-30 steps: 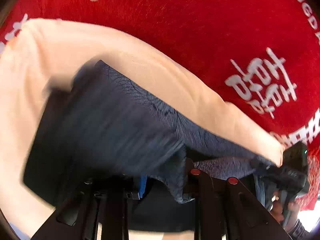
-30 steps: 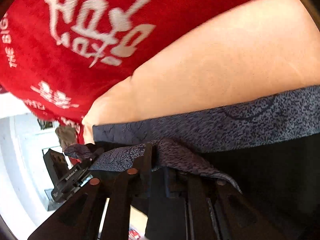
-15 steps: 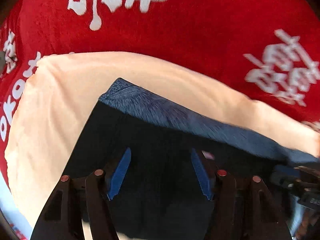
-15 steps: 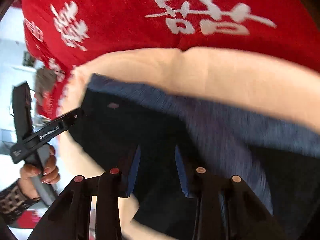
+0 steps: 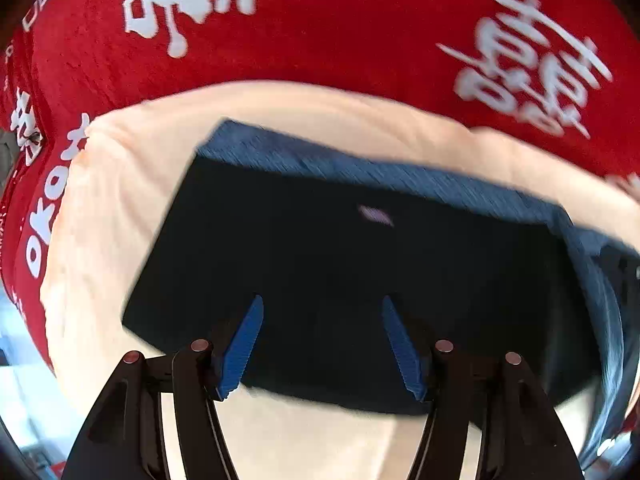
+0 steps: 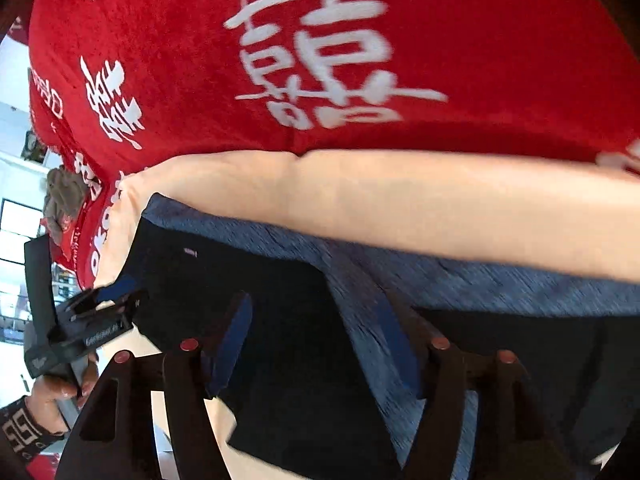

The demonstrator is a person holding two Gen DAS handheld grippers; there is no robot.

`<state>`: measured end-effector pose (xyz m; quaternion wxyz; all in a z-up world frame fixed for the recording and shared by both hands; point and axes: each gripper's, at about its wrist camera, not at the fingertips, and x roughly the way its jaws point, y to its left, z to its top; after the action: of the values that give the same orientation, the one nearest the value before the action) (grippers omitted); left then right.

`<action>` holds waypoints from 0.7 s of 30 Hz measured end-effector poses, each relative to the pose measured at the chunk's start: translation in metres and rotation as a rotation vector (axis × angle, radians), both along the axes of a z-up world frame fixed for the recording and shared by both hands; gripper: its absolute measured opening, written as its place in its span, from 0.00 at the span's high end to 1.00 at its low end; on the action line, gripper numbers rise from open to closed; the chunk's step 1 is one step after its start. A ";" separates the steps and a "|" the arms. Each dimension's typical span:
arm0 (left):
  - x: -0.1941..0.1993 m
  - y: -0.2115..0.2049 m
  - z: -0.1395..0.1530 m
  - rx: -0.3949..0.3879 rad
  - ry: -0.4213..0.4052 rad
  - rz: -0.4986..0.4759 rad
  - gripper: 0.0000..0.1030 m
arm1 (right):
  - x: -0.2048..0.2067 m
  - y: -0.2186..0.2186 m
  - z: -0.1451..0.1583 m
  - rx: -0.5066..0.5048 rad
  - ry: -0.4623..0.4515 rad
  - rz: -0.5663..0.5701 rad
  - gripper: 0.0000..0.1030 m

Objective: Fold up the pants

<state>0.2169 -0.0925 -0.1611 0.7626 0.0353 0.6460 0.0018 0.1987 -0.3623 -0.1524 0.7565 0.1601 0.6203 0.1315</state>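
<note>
Pants [image 5: 340, 264], dark with blue-grey waistband, flat on peach cloth [image 5: 120, 184]; both tongs [image 5: 320, 344] [image 6: 316, 344] spread, empty.

Pants [image 5: 340, 264] on sheet [image 5: 120, 200], sheet on cloth [image 5: 340, 40], behind jaws.

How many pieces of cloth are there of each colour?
Dark blue pants: 1
Peach cloth under them: 1
Red cloth with white writing: 1
Total: 3
</note>
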 end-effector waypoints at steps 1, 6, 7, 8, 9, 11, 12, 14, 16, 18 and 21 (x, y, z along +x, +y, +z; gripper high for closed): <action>-0.008 -0.010 0.001 0.004 0.013 -0.015 0.38 | -0.005 -0.006 0.002 -0.010 0.002 -0.012 0.32; -0.032 -0.054 0.007 -0.027 0.043 -0.077 0.38 | -0.037 -0.033 0.011 -0.034 0.012 -0.079 0.27; -0.035 -0.061 0.009 -0.034 0.045 -0.092 0.38 | -0.048 -0.042 0.014 -0.035 0.017 -0.105 0.26; -0.039 -0.070 0.011 -0.044 0.043 -0.112 0.38 | -0.056 -0.046 0.015 -0.035 0.021 -0.126 0.26; -0.043 -0.078 0.012 -0.055 0.040 -0.132 0.38 | -0.067 -0.052 0.016 -0.032 0.027 -0.150 0.26; -0.053 -0.096 0.015 -0.085 0.039 -0.190 0.38 | -0.097 -0.066 0.019 -0.014 0.043 -0.216 0.26; -0.059 -0.105 0.016 -0.097 0.038 -0.216 0.38 | -0.110 -0.070 0.019 0.001 0.049 -0.248 0.26; -0.065 -0.116 0.016 -0.117 0.041 -0.252 0.38 | -0.147 -0.084 0.019 0.032 0.062 -0.331 0.26; -0.079 -0.135 0.020 -0.157 0.051 -0.300 0.38 | -0.187 -0.099 0.018 0.040 0.076 -0.422 0.26; -0.090 -0.149 0.021 -0.178 0.061 -0.352 0.38 | -0.226 -0.111 0.019 0.031 0.085 -0.500 0.26; -0.109 -0.168 0.022 -0.203 0.084 -0.416 0.38 | -0.280 -0.129 0.020 0.019 0.093 -0.602 0.26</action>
<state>0.1079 -0.2602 -0.1387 0.7187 0.0906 0.6528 -0.2217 -0.0814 -0.4915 -0.1319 0.7307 0.3497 0.5776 -0.1004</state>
